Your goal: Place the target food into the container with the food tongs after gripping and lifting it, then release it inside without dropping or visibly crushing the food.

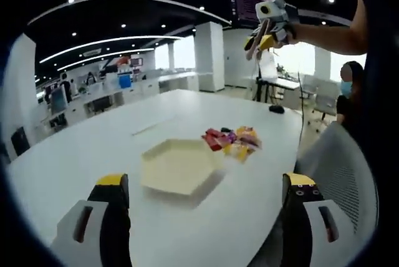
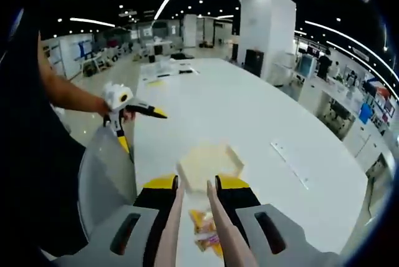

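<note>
a person stands at a long white table, a gripper in each hand. in the left gripper view the left gripper hangs low over the near edge, its jaws spread wide with nothing between them. past them sits a pale hexagonal tray, and just beyond its far right corner lies a small heap of wrapped snacks, red, yellow and orange, touching or nearly touching the tray. the right gripper is held high in the air at the far side, well above the table, in the person's hand

in the right gripper view the right gripper's jaws are pressed in on a pair of tongs, whose two tan arms run forward side by side with a narrow gap. the snacks lie under the tongs, between the arms; whether the tips touch them i cannot tell. the tray is just ahead. the left gripper floats off to the left beside a grey chair
</note>
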`<state>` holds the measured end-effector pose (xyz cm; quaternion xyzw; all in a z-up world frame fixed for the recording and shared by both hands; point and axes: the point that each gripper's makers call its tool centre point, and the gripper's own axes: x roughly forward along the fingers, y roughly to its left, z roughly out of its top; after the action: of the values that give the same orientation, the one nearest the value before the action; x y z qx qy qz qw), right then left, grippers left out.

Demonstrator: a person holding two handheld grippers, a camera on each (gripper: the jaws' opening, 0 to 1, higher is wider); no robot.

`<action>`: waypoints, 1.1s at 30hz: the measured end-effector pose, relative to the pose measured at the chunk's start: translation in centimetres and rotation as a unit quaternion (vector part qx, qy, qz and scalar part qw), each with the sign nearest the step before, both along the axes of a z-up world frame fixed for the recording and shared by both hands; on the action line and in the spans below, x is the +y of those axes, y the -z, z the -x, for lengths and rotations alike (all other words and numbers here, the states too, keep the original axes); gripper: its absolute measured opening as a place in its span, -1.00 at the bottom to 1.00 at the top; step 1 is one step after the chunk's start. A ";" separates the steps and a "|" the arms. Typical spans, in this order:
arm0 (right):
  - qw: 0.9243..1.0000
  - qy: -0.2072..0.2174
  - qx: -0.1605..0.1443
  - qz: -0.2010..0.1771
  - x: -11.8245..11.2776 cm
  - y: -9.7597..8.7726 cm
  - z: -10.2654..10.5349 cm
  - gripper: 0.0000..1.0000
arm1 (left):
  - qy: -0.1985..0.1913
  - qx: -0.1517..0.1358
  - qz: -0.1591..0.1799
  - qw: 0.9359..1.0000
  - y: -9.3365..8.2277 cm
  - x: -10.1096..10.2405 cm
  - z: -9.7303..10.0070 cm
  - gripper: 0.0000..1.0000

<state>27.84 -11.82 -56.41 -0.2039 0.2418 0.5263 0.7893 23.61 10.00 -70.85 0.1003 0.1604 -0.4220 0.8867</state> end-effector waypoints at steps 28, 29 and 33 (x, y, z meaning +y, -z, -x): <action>0.999 -0.030 0.006 0.042 -0.2 2.2 -0.1 -0.50 | -0.023 0.015 0.027 0.999 1.2 1.2 1.7 0.99; 0.999 -0.029 0.006 0.044 -0.2 2.4 -0.2 -0.50 | -0.023 0.018 0.030 0.999 1.3 1.3 1.7 0.99; 0.998 -0.028 0.007 0.050 -0.2 3.0 -0.3 -0.51 | -0.013 0.021 0.031 0.999 1.4 0.9 1.9 0.99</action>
<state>28.12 -12.05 -59.43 -0.2463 0.2675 0.5369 0.7613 21.74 10.86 -72.29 0.0620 0.1668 -0.4168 0.8914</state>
